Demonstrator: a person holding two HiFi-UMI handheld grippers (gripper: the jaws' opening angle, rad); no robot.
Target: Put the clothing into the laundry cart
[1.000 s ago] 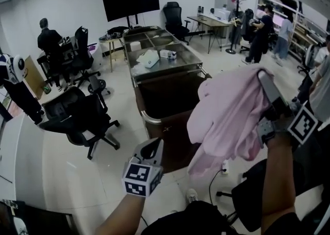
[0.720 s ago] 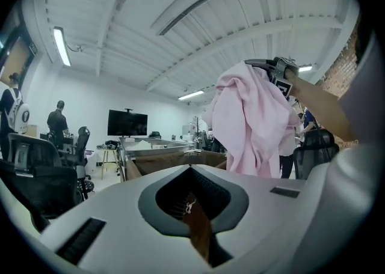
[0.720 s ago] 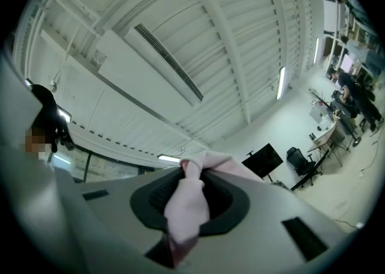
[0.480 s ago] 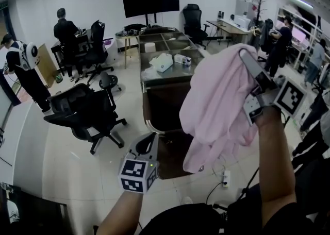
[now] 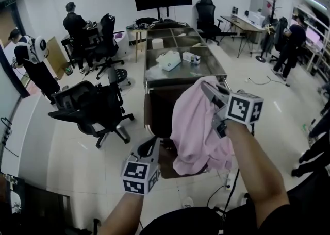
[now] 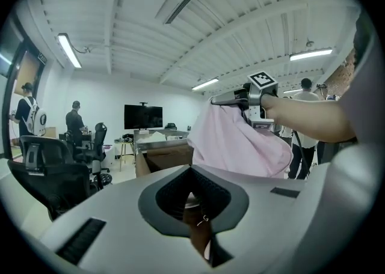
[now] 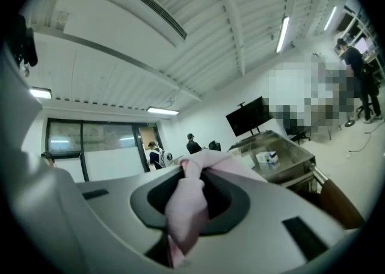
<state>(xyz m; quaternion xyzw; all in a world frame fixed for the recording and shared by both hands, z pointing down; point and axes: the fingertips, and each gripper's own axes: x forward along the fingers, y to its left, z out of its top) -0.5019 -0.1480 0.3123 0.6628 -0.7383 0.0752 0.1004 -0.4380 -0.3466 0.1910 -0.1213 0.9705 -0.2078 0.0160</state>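
The right gripper (image 5: 208, 86) has its jaws pinched tight on the pink clothing (image 5: 193, 126). It hangs long and straight down under the jaws. The laundry cart (image 5: 146, 111) is right below. The left gripper (image 5: 151, 146) is lower, with its jaws closed and empty.

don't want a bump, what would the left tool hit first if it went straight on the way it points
Probably the near wall of the brown cart, ahead of the left tool. Depth is unclear; it might pass over and brush the pink cloth.
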